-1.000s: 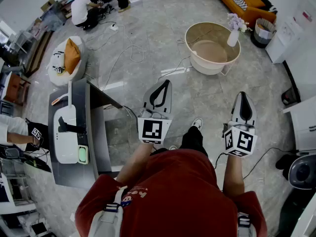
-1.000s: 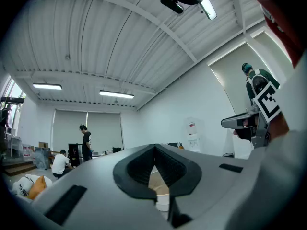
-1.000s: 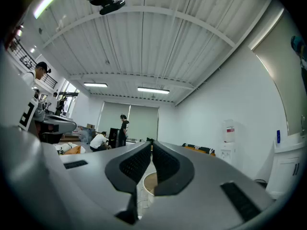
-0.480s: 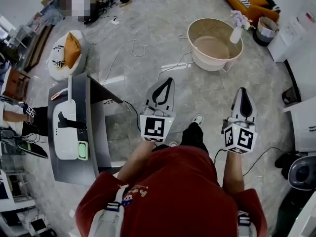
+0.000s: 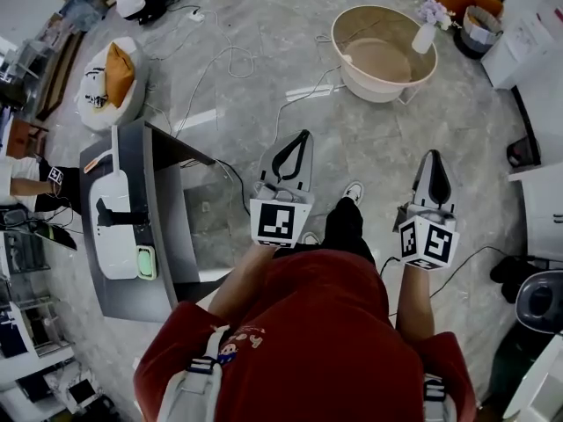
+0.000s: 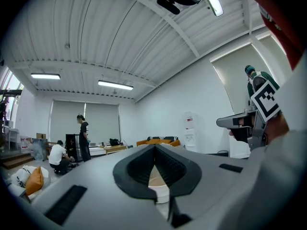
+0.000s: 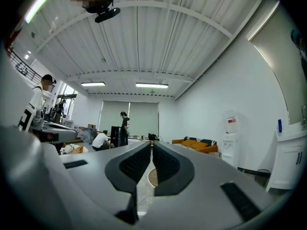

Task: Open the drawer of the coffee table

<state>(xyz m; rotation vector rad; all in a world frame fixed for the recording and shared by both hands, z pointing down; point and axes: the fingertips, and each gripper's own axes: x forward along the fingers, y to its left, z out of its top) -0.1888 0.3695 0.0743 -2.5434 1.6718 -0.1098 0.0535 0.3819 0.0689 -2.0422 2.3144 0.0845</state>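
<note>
Grey stone floor [image 5: 264,86]: it spreads under you and fills most of the head view.

Grey bench [image 5: 167,227]: it stands at your left and carries a white device [image 5: 114,236].

Round cream coffee table [image 5: 378,89]: it sits on the floor ahead of you, well apart from both grippers and roughly between the lines along which they point. Its drawer cannot be made out from here.

White bag [image 5: 97,104]: it lies on the floor beyond the bench, with 1 orange cushion [image 5: 117,73] on it.

You hold the 2 grippers level in front of your red shirt [image 5: 308,323].

Left gripper [image 5: 302,139]: its fingers are closed, tips touching, bowed into a loop with nothing in it.

Right gripper [image 5: 435,158]: its fingers are closed, with nothing between them.

White vase [image 5: 425,38]: it stands on the right side of the coffee table.
</note>
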